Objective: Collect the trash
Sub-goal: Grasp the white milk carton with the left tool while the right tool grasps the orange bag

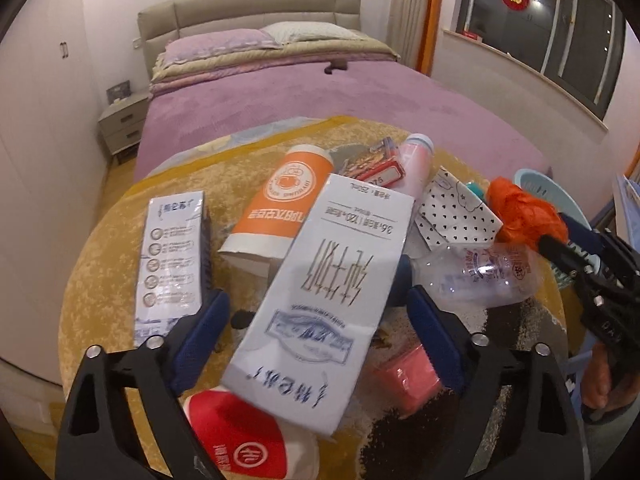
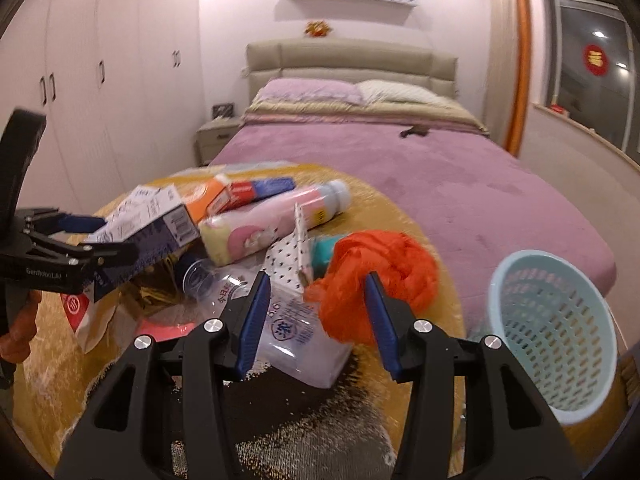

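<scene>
Trash lies in a pile on a yellow rug [image 1: 104, 264]. My left gripper [image 1: 318, 320] is open with its jaws either side of a white milk carton [image 1: 324, 288], which lies tilted on the pile; it also shows in the right wrist view [image 2: 148, 216]. My right gripper [image 2: 314, 312] is open, its jaws either side of a crumpled orange plastic bag [image 2: 384, 280] above a clear plastic bottle [image 2: 280, 320]. A light blue mesh bin [image 2: 556, 328] stands to the right of it.
An orange cup [image 1: 280, 204], a pink bottle [image 1: 416, 164], a white-blue carton [image 1: 172, 256], a dotted paper [image 1: 452, 212], a red-white wrapper [image 1: 240, 440] and a pink block [image 1: 408, 380] lie in the pile. A purple bed [image 2: 400, 160] stands behind.
</scene>
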Demonstrator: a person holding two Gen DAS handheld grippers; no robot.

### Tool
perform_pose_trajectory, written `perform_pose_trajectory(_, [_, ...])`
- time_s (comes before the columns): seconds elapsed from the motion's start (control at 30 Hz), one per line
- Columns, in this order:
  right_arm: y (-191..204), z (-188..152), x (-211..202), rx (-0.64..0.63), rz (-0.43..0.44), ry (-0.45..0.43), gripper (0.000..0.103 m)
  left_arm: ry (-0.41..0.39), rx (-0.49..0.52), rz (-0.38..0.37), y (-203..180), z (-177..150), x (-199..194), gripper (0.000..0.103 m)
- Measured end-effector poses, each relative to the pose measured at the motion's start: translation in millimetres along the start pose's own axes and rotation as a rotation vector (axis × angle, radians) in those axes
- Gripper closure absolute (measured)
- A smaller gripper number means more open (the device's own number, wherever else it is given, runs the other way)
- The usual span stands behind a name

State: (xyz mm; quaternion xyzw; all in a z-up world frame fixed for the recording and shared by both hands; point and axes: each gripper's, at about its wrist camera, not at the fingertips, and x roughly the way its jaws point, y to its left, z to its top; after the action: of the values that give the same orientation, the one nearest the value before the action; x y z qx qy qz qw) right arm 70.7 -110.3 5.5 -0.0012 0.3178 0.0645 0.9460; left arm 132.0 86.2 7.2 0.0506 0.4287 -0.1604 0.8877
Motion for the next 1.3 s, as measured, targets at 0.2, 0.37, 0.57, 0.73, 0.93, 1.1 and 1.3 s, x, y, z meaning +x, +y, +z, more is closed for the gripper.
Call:
perform_pose_trajectory(0.2, [-1, 9, 21, 0.013, 0.055, 0.071, 0.057, 0.014, -0.038, 0.002, 2, 1, 3, 0.048])
perform_pose_trajectory(0.37, [4, 6, 34, -0.004, 0.078, 0.137, 0.057, -0.039, -0.095, -0.027, 7, -8, -14, 0.052])
perform_pose_trajectory(0.57, [12, -2, 35, -0.018, 0.076, 0.163, 0.055, -0.102, -0.105, -0.041, -1, -15, -41, 0.052])
perform_pose_trajectory(0.73, [20, -22, 14, 0.011, 0.166, 0.220, 0.055, -0.112, -0.114, -0.068, -8, -23, -54, 0.052])
perform_pose_trajectory(0.93, [32, -47, -13, 0.005, 0.250, 0.221, 0.053, -0.125, -0.115, -0.068, -15, -40, -59, 0.052])
perform_pose_trajectory(1.1, [15, -51, -36, 0.049, 0.245, 0.143, 0.048, -0.133, -0.123, -0.074, -15, -53, -65, 0.052])
perform_pose_trajectory(1.3, [-9, -35, -58, 0.087, 0.110, 0.006, 0.032, -0.161, -0.120, -0.076, -19, -54, -73, 0.052])
